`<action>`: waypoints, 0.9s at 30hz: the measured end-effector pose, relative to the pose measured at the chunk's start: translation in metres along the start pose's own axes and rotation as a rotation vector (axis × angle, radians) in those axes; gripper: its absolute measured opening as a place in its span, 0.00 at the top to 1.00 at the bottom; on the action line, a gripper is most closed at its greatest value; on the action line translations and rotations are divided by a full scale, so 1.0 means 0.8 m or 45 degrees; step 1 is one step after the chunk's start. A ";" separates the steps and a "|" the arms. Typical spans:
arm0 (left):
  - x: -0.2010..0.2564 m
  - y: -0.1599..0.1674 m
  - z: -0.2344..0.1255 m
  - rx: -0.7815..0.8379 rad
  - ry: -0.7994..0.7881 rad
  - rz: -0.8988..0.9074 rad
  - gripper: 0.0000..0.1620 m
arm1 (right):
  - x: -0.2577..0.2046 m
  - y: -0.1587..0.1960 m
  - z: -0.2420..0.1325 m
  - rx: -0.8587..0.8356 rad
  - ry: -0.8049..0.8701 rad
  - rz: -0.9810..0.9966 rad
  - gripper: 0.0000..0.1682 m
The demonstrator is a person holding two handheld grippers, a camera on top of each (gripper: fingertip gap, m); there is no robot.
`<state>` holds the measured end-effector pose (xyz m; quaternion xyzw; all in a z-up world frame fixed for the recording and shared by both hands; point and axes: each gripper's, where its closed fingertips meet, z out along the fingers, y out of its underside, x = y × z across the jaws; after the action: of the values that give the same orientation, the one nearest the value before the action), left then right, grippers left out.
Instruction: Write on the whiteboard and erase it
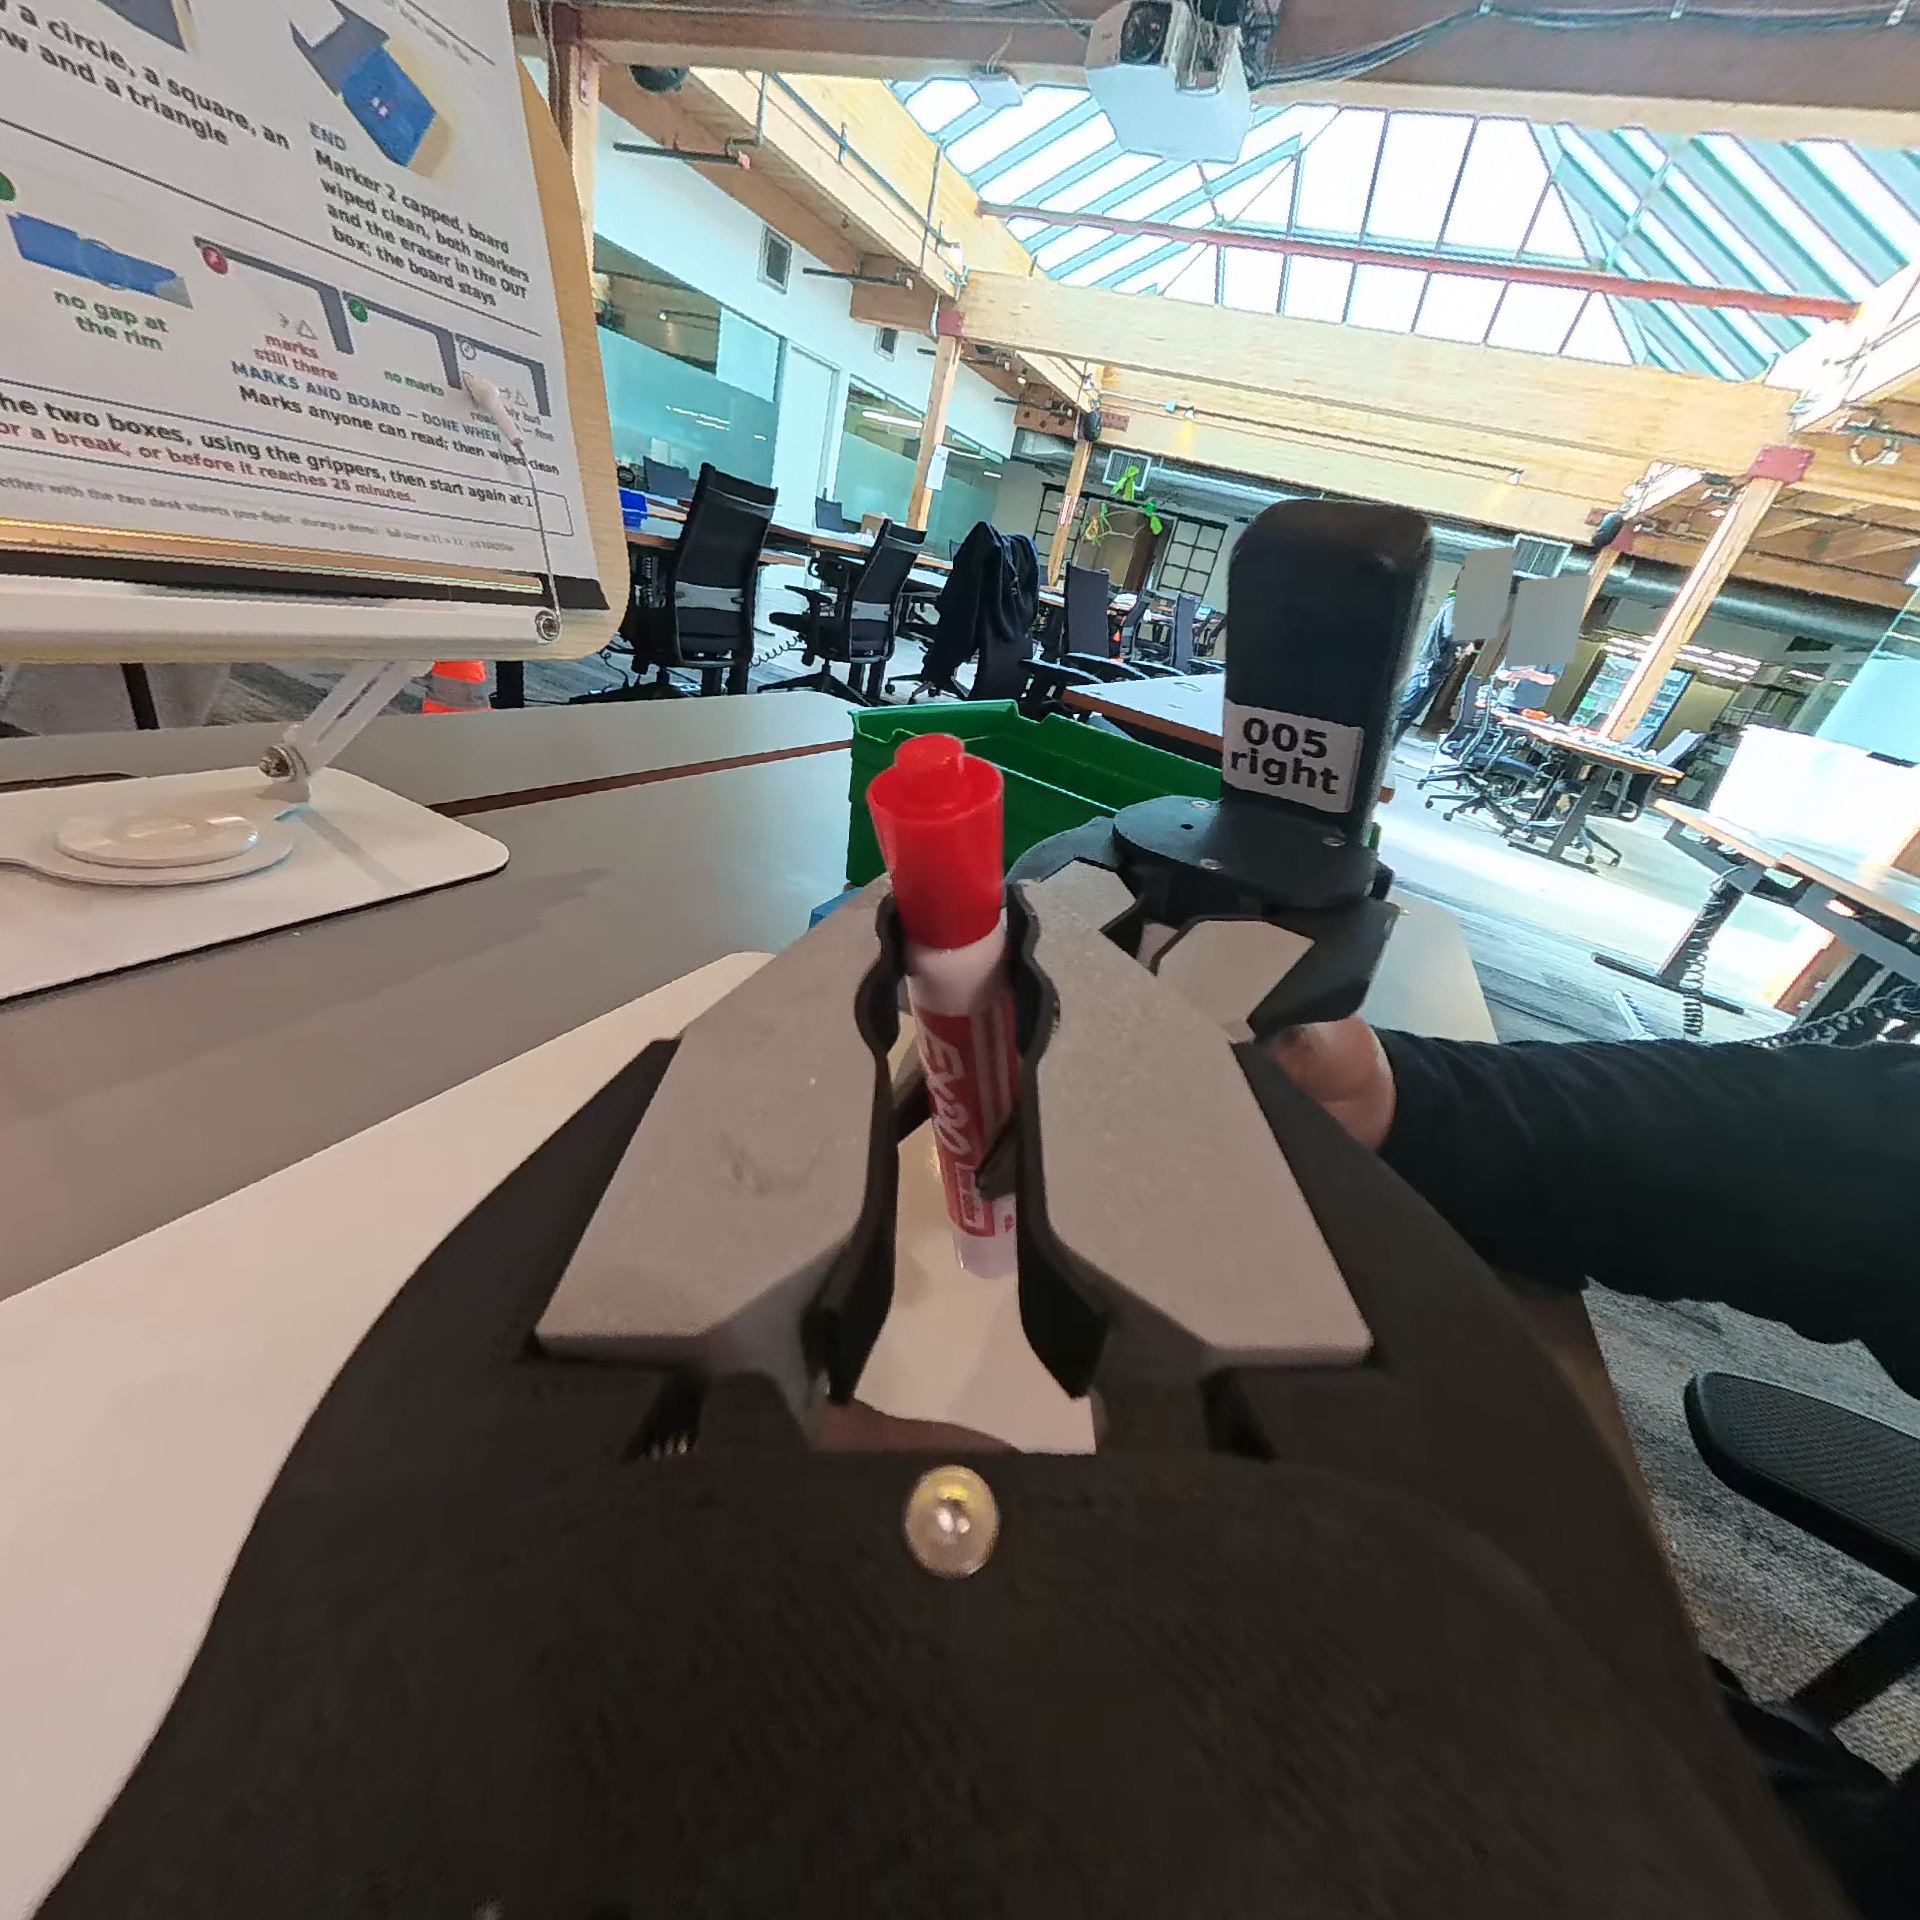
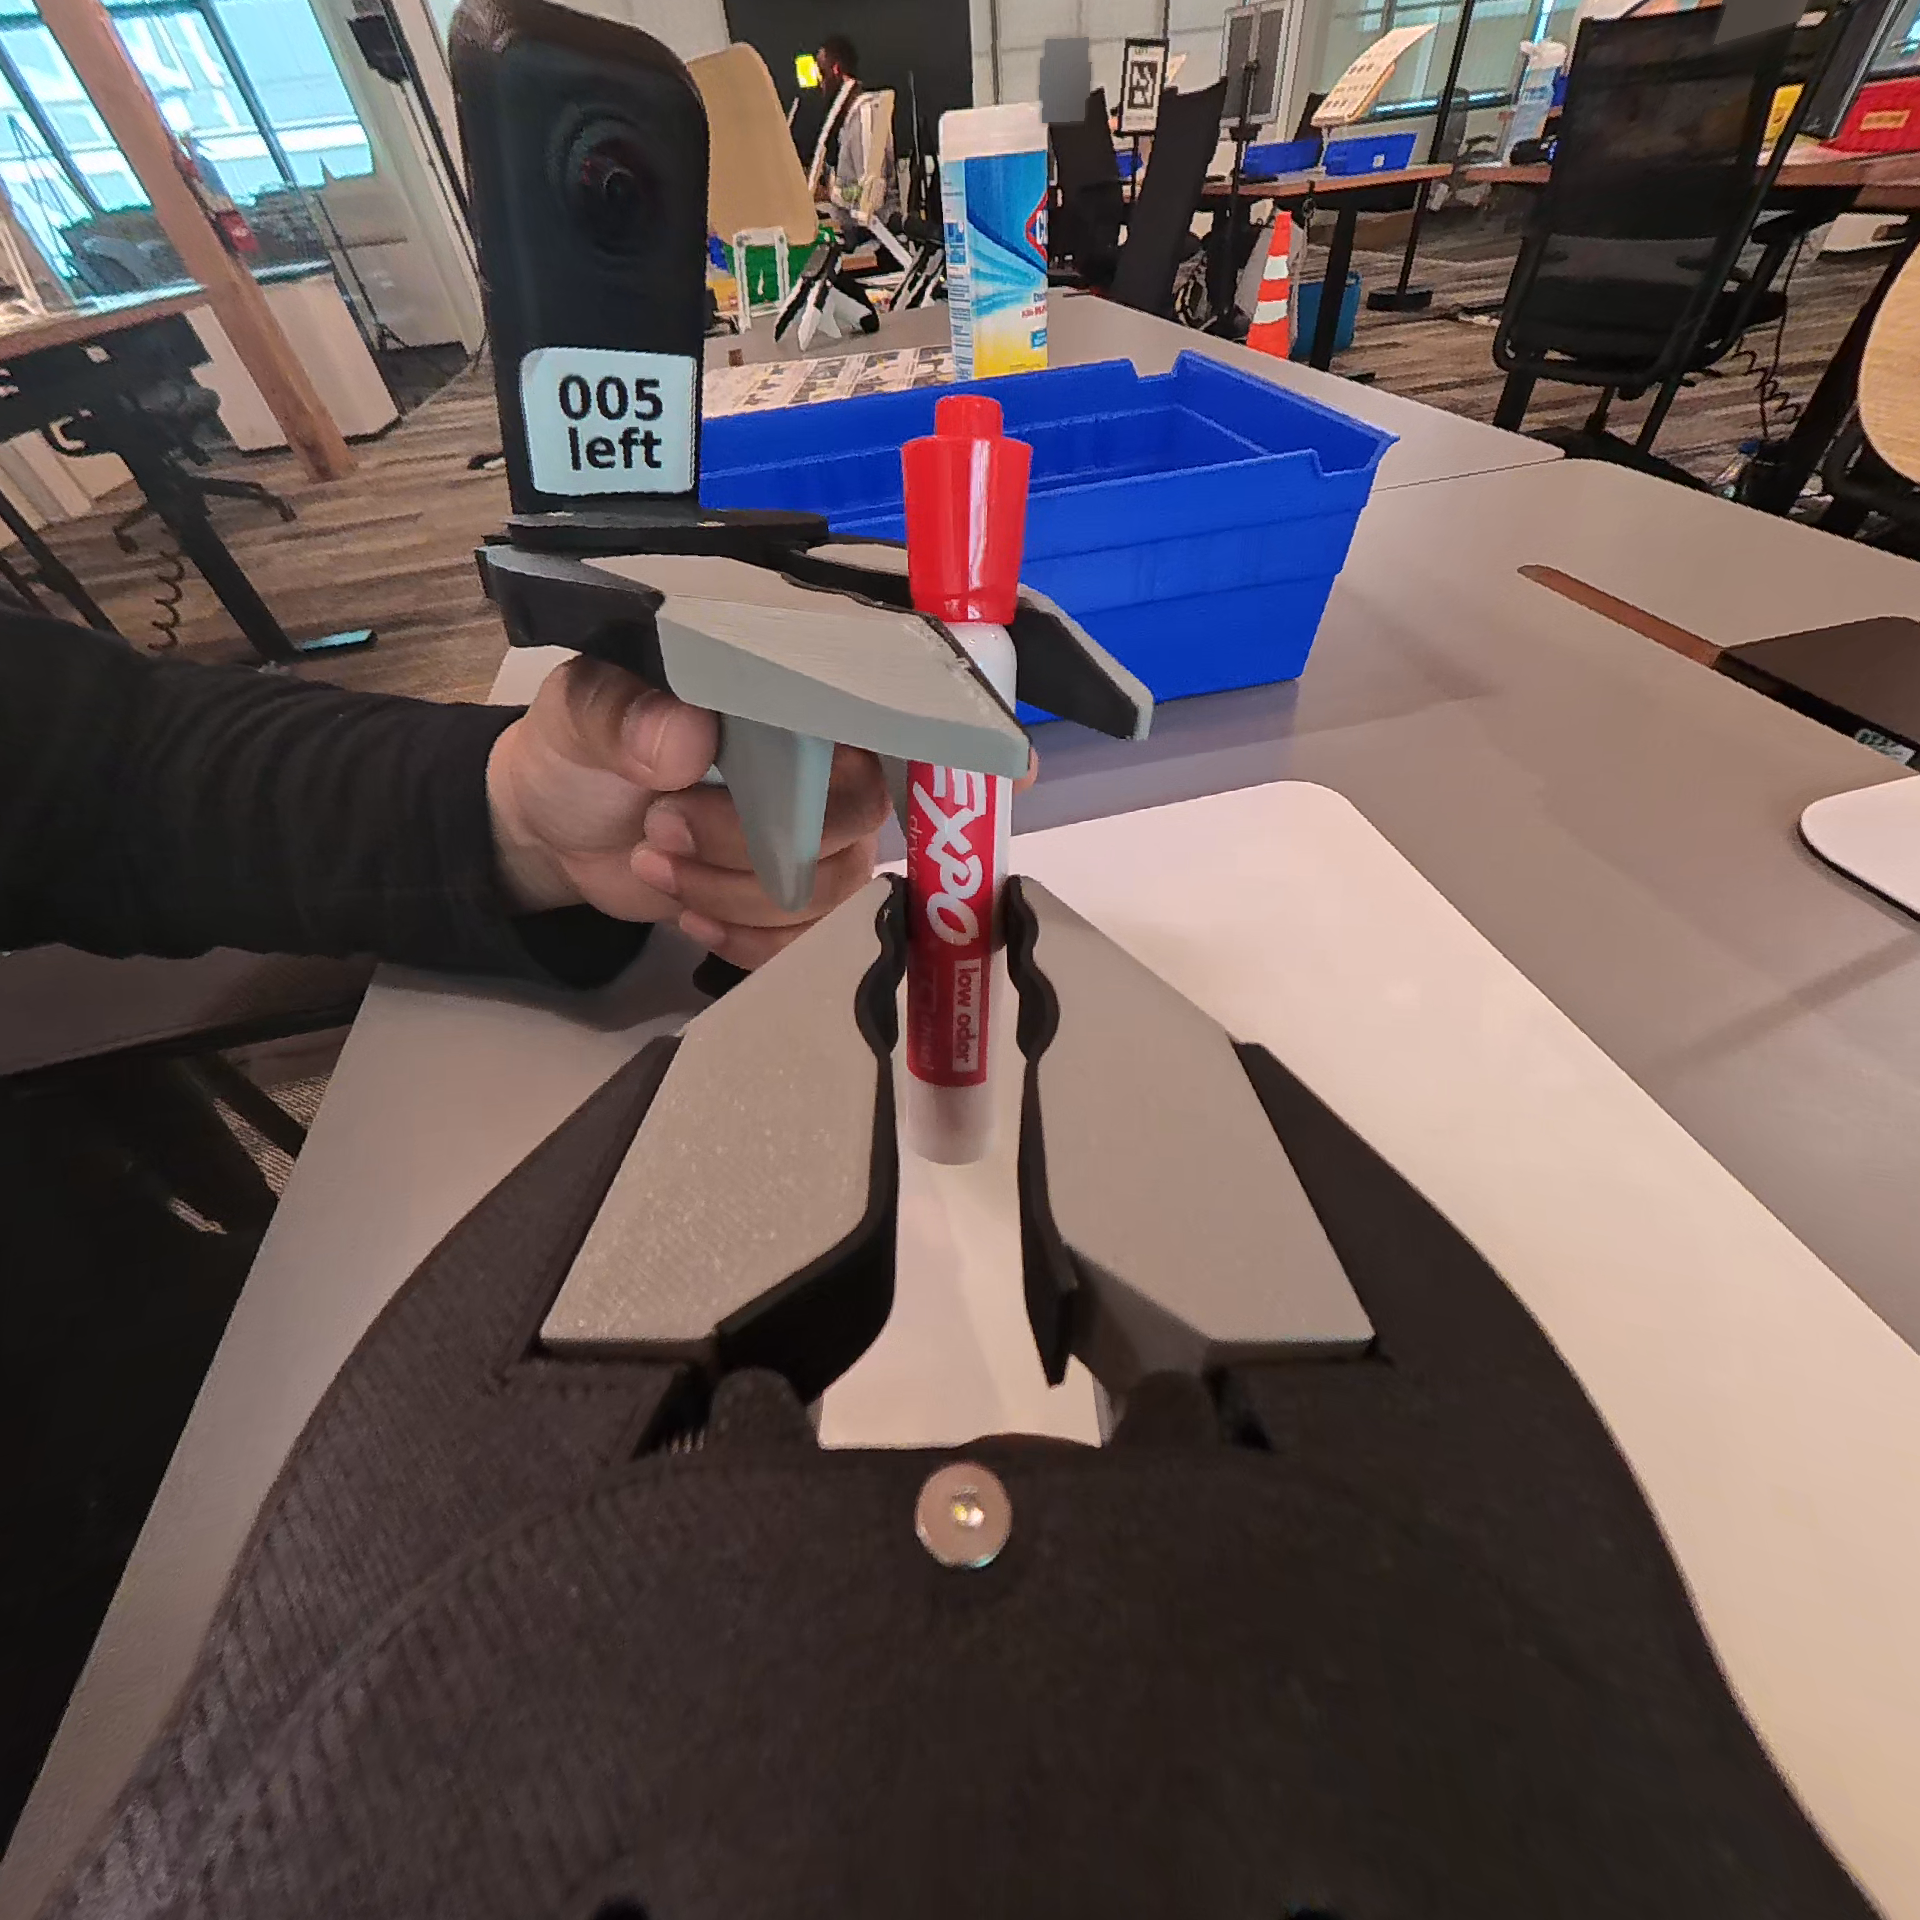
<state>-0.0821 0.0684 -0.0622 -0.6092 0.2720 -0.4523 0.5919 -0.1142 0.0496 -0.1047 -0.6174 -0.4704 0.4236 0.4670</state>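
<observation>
Red marker [image 2: 954, 790] capped, upright, clamped by left gripper [image 2: 971, 665] above, right gripper [image 2: 951, 940] below, over whiteboard [image 2: 1403, 1091], blue bin [image 2: 1195, 520] far.

tool [image 2: 954, 914]: grey fingers, black body | silver screw | black sleeves

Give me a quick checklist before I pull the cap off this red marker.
1. Right gripper shut on the marker barrel: ok.
2. Left gripper gripping the cap: cannot tell; it closes at the cap's lower edge, partly on the barrel.
3. Cap on: ok.
4. Marker upright, roughly: ok.
5. Whiteboard under the marker, visible part unmarked: ok.
6. Tip condition: cannot tell, covered.
</observation>
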 end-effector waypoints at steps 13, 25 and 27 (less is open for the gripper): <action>-0.016 0.001 0.000 0.013 -0.089 -0.023 0.75 | 0.044 -0.012 -0.020 0.080 0.203 0.084 0.91; -0.037 0.036 0.006 -0.177 -0.219 0.016 0.80 | 0.172 0.016 -0.080 -0.258 0.821 -0.064 0.91; -0.035 0.046 0.009 -0.227 -0.208 -0.011 0.80 | 0.191 0.025 -0.078 -0.397 0.877 -0.124 0.91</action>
<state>-0.0810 0.0903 -0.1033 -0.6955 0.2595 -0.3775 0.5536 -0.0200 0.1854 -0.1239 -0.7642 -0.3735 0.0918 0.5177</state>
